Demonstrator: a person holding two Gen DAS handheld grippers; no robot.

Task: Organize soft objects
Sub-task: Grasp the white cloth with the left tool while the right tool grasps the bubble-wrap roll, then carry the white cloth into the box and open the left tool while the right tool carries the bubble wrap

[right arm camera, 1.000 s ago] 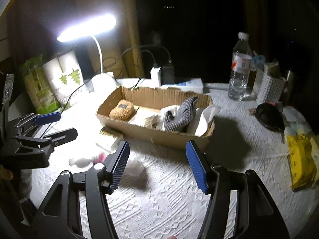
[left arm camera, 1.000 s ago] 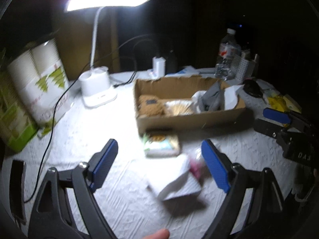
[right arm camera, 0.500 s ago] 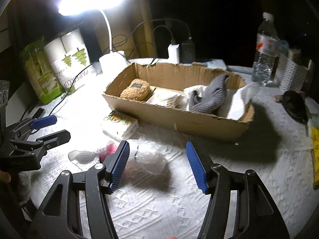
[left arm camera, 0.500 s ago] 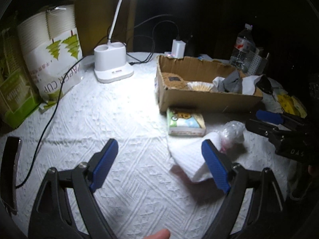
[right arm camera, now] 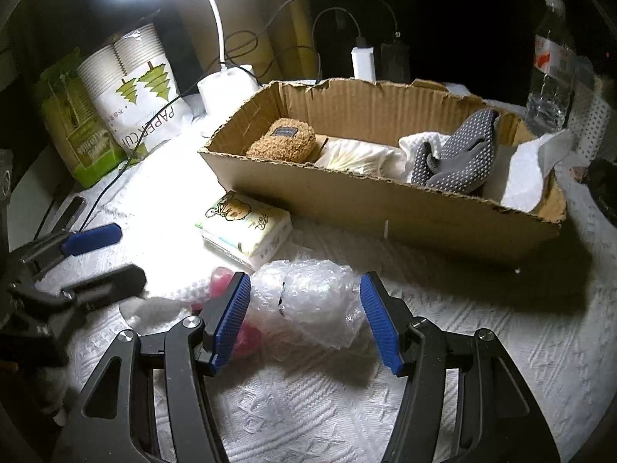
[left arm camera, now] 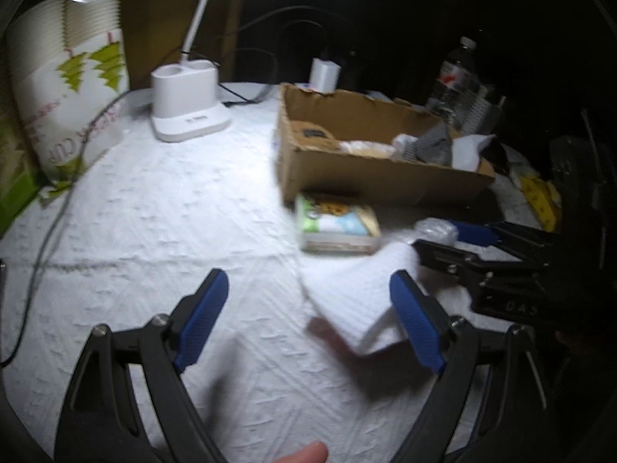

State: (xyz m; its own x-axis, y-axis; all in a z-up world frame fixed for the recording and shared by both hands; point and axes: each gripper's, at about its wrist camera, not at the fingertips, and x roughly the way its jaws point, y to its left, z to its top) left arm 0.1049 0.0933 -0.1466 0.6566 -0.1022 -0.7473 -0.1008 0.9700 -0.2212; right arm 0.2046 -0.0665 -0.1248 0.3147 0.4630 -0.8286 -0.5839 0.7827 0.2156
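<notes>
A roll of bubble wrap lies on the white tablecloth between the blue pads of my right gripper, which is open and straddles it without squeezing. A pink object pokes out beside the left pad. A folded white cloth lies partly inside my open left gripper, near its right finger. Behind it rests a tissue pack, with the cardboard box beyond. The box holds a brown fuzzy item, a grey dotted sock and white cloths. Low at the left of the right wrist view is the left gripper.
A lamp base, a sleeve of paper cups and a green pack stand at the back left with cables trailing. A water bottle and a white holder stand at the back right. A yellow packet lies far right.
Both grippers have sunk toward the table. The right one has come down around the bubble wrap. The left one has closed in on the white cloth. Neither opening has changed.
</notes>
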